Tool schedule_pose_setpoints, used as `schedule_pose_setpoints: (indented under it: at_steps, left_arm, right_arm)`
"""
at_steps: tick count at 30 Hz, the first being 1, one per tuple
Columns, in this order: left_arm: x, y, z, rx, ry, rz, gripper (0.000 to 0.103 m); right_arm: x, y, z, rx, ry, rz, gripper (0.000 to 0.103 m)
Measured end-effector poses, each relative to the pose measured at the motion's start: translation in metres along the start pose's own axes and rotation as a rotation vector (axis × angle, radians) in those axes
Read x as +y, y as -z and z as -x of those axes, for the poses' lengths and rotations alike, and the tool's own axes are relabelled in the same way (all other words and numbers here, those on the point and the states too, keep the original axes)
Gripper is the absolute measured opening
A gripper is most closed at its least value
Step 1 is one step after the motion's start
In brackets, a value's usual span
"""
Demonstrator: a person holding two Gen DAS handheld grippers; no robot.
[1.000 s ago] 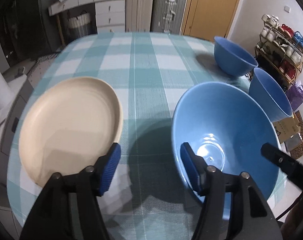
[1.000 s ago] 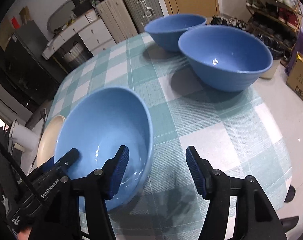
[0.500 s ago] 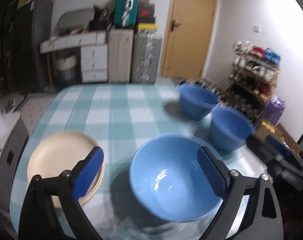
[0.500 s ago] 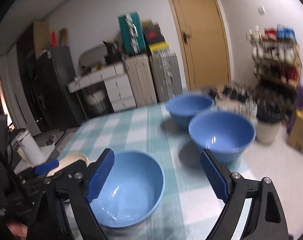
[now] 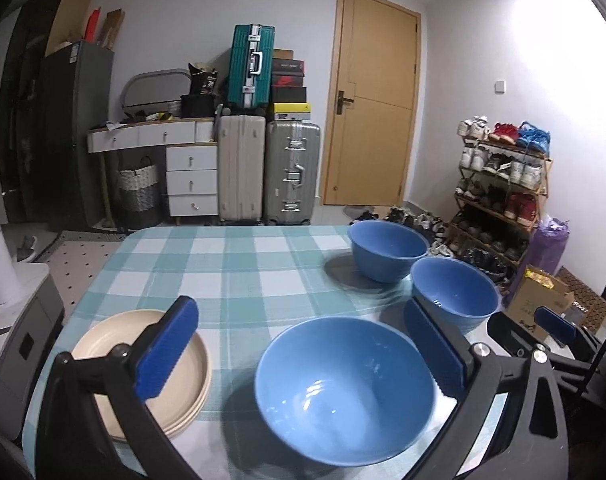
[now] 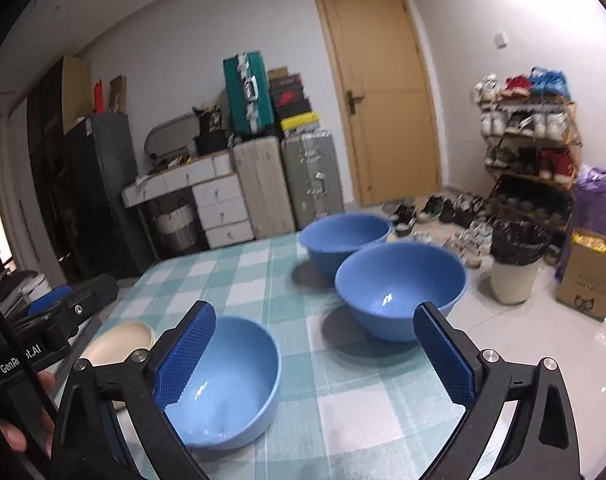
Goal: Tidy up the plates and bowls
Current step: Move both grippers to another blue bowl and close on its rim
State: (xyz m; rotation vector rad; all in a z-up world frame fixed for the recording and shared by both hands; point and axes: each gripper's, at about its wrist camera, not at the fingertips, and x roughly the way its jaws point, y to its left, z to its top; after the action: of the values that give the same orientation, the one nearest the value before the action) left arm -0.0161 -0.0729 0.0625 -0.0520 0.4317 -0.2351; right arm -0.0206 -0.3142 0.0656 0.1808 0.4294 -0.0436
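Three blue bowls stand on the checked table. The near bowl sits close in front of both grippers. The middle bowl and the far bowl stand at the right edge. A stack of cream plates lies at the near left. My left gripper is open and empty above the near bowl and plates. My right gripper is open and empty, right of the near bowl.
Suitcases, a white drawer unit and a door stand behind the table. A shoe rack, a bin and a cardboard box stand on the floor to the right.
Both grippers have lifted and drawn back from the near bowl and opened wider. The bowl now stands free on the table, and the views have tilted up toward the room.
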Motion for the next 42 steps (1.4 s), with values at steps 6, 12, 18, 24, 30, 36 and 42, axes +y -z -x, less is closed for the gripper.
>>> schedule_pose_setpoints:
  at_steps: [6,12,18,24,30,36,42]
  left_arm:
    - [0.003,0.009,-0.010,0.055,-0.001,0.016,0.103]
    - [0.001,0.014,-0.008,0.042,-0.017,0.006,0.103]
    - [0.001,0.021,-0.012,0.075,-0.007,0.019,0.103]
    - [0.001,0.025,-0.016,0.138,0.070,0.037,0.103]
    - [-0.007,0.016,-0.021,0.181,0.132,0.062,0.103]
    - [-0.046,-0.018,-0.037,0.251,0.224,-0.018,0.103]
    - [-0.090,-0.044,-0.069,0.290,0.249,-0.090,0.103]
  right_arm:
    - [0.003,0.004,-0.014,0.041,-0.052,-0.006,0.101]
    - [0.001,0.006,-0.018,0.056,-0.044,-0.024,0.101]
    - [0.000,0.007,-0.019,0.061,-0.040,-0.027,0.101]
    - [-0.006,0.008,-0.022,0.077,-0.010,-0.048,0.101]
    - [-0.030,0.007,-0.027,0.108,0.043,-0.144,0.101]
    - [-0.066,-0.006,-0.025,0.130,0.022,-0.293,0.101]
    - [-0.097,-0.030,-0.020,0.123,0.057,-0.292,0.101]
